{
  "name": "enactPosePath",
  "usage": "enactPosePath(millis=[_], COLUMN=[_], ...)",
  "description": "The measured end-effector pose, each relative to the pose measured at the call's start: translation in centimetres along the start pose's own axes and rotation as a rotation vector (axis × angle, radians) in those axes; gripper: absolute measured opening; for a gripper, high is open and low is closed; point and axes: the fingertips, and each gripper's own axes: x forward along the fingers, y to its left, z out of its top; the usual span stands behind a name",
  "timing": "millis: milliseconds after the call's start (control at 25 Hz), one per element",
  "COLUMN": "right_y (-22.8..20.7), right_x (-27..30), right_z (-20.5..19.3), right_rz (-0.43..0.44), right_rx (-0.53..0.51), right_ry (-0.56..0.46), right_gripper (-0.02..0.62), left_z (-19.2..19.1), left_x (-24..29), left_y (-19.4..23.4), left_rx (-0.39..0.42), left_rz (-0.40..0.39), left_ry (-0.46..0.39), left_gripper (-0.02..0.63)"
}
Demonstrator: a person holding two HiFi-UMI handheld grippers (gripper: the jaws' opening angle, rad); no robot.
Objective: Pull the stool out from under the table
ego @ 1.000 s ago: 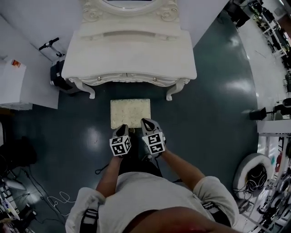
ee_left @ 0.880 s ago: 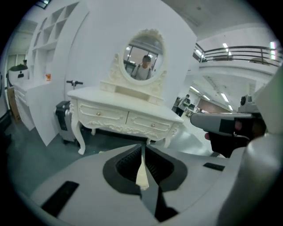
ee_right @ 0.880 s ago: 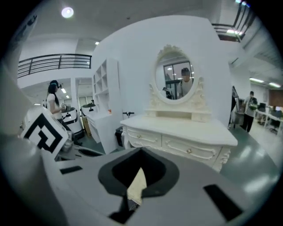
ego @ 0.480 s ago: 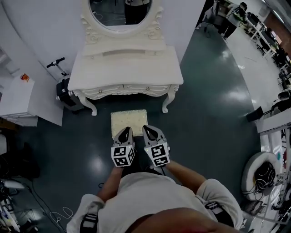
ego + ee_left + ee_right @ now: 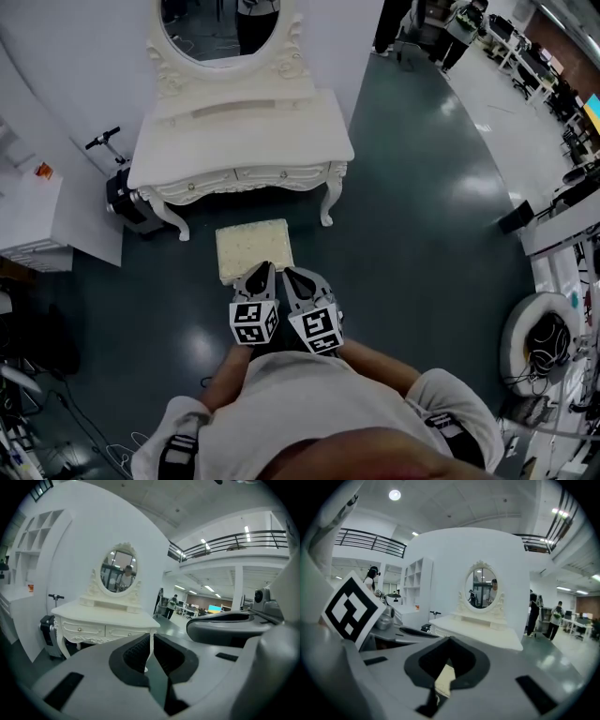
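Cream padded rectangular stool stands out in front of the ornate white table.
Left gripper and right gripper fingers are closed and empty; a careless step toward the table could kick the stool.

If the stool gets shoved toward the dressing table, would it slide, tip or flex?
The stool has a flat, rectangular top and looks rigid; it probably won't flex. Its seat is broad, so tipping seems unlikely. The floor is glossy, so it would likely slide easily.
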Motion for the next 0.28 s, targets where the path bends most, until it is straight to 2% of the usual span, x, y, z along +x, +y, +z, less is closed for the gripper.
enactPosePath(millis=[280], right_y=[-0.26], right_x=[-1.08], right_z=[-0.18], right_rz=[-0.011], right_rx=[0.046], right_ry=[0.033], right_gripper=[0.014], left_z=[-0.22], left_x=[-0.71], left_y=[-1.33], left_rx=[0.019], left_rz=[-0.009], left_ry=[0.027], left_gripper=[0.029])
